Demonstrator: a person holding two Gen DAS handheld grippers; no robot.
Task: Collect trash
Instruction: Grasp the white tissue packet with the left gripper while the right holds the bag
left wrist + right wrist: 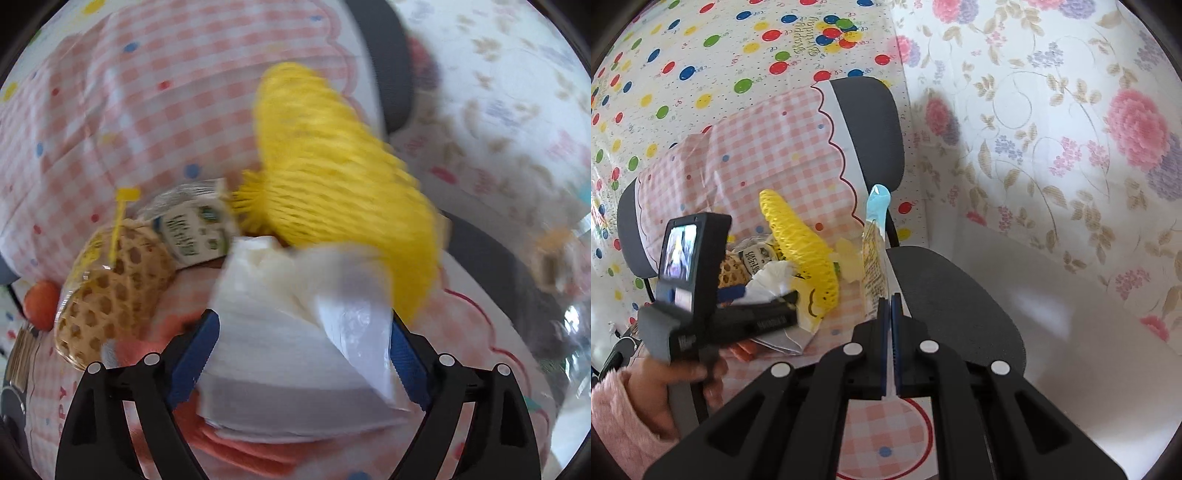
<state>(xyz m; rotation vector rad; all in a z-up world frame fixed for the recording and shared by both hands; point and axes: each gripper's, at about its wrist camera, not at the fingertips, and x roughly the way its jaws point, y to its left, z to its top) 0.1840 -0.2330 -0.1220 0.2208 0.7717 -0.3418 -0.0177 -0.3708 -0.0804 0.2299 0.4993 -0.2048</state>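
Right gripper [891, 295] pinches a wrapper [875, 236], unseen in left view.

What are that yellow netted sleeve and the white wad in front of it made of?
The yellow sleeve looks like soft foam netting, matte, judging by its ribbed open mesh. The white wad seems crumpled tissue paper with a layered edge; a glossier, translucent strip on it may be thin plastic film.

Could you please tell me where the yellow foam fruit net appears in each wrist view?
Left wrist: yellow foam fruit net fills centre-right, above the white tissue wad.
Right wrist: left of centre, on the chair.
Shared landmark: pink checked cloth.
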